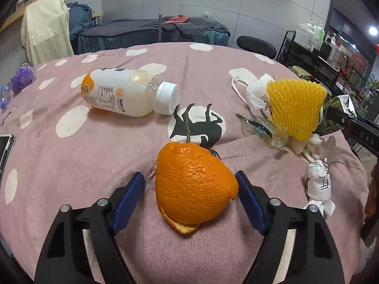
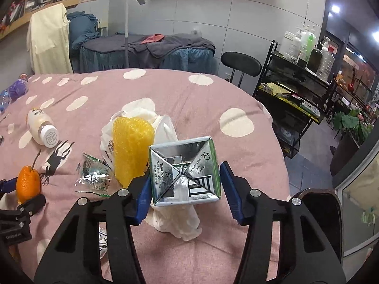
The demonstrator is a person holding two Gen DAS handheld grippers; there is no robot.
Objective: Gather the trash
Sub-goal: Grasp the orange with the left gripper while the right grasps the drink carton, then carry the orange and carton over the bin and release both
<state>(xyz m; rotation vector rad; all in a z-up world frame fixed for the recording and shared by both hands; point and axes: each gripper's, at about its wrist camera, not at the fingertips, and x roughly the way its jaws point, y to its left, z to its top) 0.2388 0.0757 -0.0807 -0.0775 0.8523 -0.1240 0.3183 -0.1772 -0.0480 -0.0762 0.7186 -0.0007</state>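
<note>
Left wrist view, centre: the left hand-held gripper (image 1: 190, 184) stands wide around the orange peel (image 1: 194, 187) on the pink worktop (image 1: 71, 156) — seemingly ready to close — while the right hand-held gripper (image 2: 186, 184) brackets the drink carton (image 2: 184, 172), grip uncertain.

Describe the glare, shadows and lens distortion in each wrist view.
Left wrist view: sharp; soft highlights on the orange peel, faint shadow under the milk bottle, fisheye bends the table edge and darkens the corners. Right wrist view: ceiling light glares off the carton's foil base, bright lamp spots bloom top right, walls curve.
</note>
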